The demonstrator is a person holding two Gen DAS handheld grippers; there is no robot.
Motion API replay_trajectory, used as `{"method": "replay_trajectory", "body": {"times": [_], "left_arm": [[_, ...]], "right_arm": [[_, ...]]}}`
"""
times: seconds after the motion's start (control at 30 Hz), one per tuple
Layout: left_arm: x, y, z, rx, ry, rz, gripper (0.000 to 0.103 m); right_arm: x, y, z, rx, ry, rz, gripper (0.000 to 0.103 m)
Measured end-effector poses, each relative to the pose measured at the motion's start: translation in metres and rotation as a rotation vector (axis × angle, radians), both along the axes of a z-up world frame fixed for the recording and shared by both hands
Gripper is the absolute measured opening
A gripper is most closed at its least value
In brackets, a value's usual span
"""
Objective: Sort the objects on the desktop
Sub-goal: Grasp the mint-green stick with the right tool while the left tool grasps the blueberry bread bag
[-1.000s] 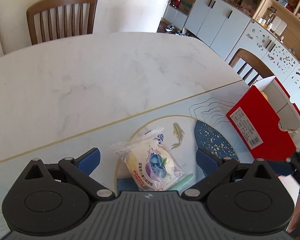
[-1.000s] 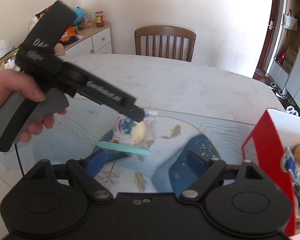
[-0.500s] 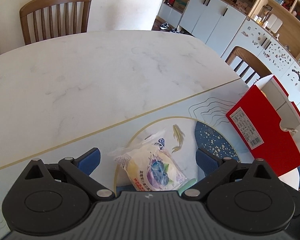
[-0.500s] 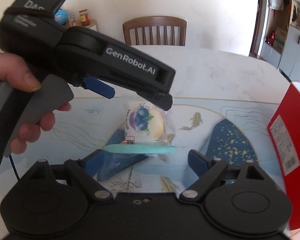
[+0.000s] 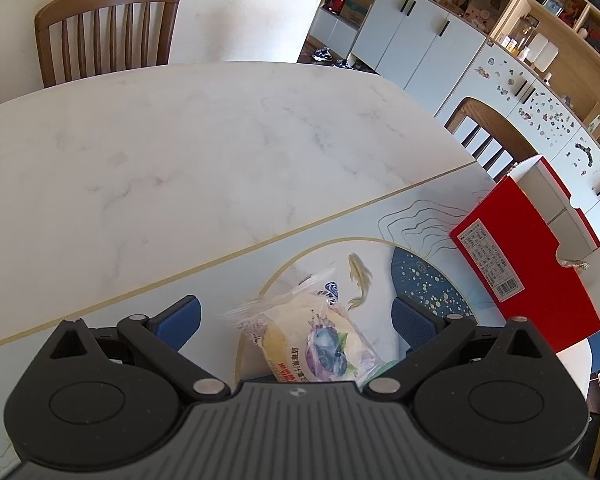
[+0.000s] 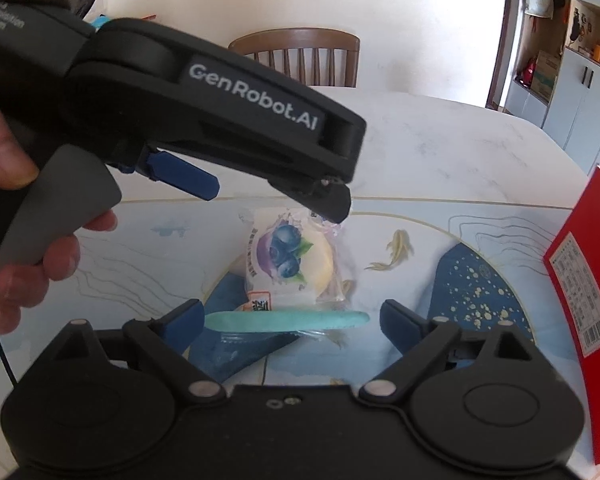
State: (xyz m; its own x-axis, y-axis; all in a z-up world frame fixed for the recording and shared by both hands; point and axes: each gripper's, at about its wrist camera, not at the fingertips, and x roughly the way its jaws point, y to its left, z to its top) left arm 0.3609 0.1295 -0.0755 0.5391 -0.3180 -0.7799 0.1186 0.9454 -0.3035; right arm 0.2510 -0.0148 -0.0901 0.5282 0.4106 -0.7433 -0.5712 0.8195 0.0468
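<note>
A clear snack packet with a blueberry picture lies on the fish-patterned mat. My left gripper hovers just over it, open, with the packet between its blue fingers and untouched. A teal flat stick lies crosswise in front of the packet; only its tip shows in the left wrist view. My right gripper is low over the stick, jaws opening, the stick lying between the pads without being pressed.
A red open-topped box stands at the mat's right edge. A person's hand holds the left gripper's handle. Wooden chairs stand at the white marble table. Cabinets line the room behind.
My right gripper has come forward and down toward the teal stick, so stick and packet look larger. The left gripper barely moved but fills more of the right wrist view.
</note>
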Motion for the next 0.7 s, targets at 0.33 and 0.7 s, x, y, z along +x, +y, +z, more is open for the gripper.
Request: {"method": "replay_trajectory", "body": {"times": [0.33, 0.7], "left_arm": [[0.002, 0.000, -0.003, -0.004, 0.002, 0.002, 0.102], [0.003, -0.002, -0.004, 0.001, 0.001, -0.002, 0.102]], "right_arm": [[0.006, 0.003, -0.011, -0.015, 0.016, 0.025, 0.094], [0.005, -0.003, -0.012, -0.012, 0.027, 0.024, 0.079]]}}
